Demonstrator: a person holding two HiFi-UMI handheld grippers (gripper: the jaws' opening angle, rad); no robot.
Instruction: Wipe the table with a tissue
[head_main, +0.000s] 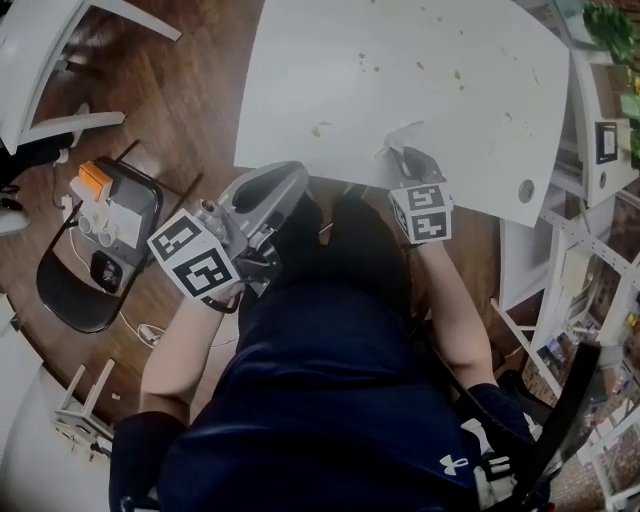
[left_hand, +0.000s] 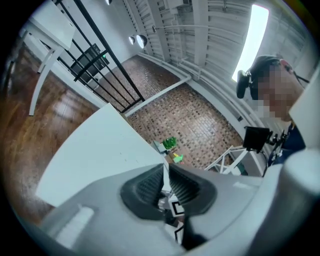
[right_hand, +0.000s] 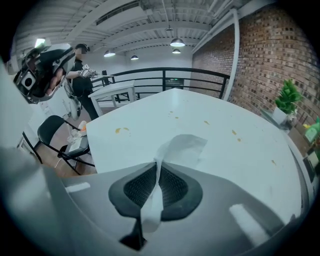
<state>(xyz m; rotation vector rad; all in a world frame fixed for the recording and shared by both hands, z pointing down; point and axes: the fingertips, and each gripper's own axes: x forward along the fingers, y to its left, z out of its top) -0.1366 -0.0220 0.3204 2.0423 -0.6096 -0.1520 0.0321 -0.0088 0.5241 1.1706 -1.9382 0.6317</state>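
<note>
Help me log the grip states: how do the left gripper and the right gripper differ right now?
The right gripper is shut on a white tissue; the left gripper holds nothing, its jaws a narrow gap apart. The right gripper tilts down over the table, while the left gripper points roughly level by the table's near edge. Both have dark ribbed pads and a marker cube.
</note>
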